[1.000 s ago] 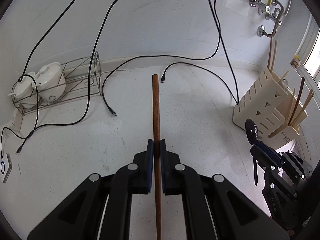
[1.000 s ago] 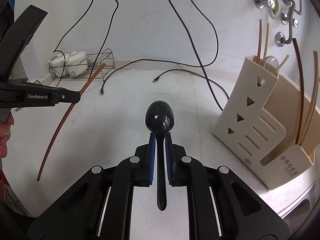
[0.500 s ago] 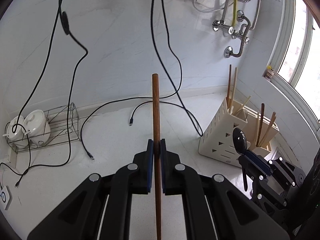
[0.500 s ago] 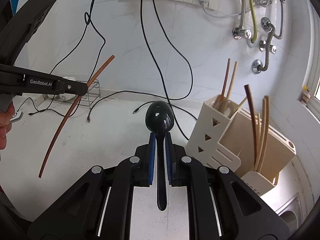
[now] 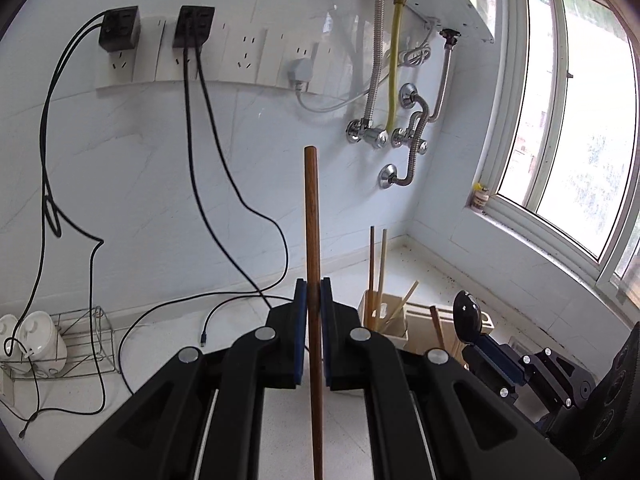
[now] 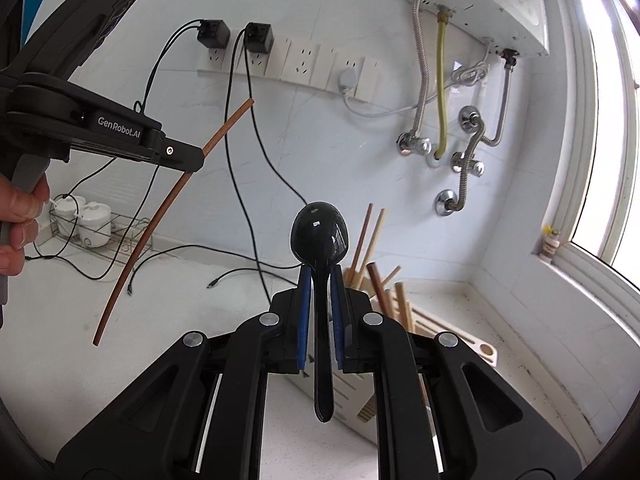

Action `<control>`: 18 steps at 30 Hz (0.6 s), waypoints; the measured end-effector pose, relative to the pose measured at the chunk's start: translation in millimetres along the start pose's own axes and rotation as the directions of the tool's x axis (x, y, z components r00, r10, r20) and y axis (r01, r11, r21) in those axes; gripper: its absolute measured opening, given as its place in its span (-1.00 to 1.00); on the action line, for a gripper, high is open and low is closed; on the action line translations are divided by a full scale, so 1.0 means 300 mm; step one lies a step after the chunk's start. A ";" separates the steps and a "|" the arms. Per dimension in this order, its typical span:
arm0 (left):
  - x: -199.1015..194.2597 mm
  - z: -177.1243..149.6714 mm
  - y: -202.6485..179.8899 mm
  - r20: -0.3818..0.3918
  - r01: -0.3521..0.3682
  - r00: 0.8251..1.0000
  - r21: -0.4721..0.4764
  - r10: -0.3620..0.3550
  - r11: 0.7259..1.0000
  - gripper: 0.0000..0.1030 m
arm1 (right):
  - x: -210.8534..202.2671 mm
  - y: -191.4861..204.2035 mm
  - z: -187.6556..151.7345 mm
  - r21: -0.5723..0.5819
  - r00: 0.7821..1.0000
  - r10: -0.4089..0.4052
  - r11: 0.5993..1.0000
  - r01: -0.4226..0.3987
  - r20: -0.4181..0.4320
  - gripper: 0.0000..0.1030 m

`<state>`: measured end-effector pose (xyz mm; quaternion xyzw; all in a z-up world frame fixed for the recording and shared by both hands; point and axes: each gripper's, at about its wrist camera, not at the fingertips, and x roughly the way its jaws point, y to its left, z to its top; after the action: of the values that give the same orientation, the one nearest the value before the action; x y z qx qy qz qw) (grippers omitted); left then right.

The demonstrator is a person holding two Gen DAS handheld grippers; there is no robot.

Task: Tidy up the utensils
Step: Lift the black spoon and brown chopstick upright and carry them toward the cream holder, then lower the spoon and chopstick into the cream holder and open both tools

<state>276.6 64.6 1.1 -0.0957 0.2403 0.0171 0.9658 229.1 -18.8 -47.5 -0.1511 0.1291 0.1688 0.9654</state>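
1. White speckled countertop (image 5: 280, 420) meeting the wall.
2. Wire rack (image 5: 86, 340) at far left, holding two white lidded pots (image 5: 38, 340).
3. Black cables (image 5: 160, 312) trailing across the surface.
4. Cream utensil holder (image 5: 416, 328) near the window corner, holding chopsticks (image 5: 378, 264).

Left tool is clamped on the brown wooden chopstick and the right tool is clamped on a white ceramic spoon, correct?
Not quite. The left tool does clamp the brown wooden chopstick, but the right tool holds a glossy black spoon, not a white ceramic one. The right wrist view shows it plainly.
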 end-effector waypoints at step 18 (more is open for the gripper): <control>0.102 0.211 -0.146 0.203 0.147 0.969 -0.004 -0.143 0.989 -0.88 | -0.007 -0.180 0.008 -0.078 0.976 -0.172 0.980 0.183 0.133 -0.82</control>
<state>336.3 33.5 49.2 -0.1198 0.1329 -0.0418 0.9830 247.3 -67.1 -31.2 -0.1943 0.0461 0.0966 0.9751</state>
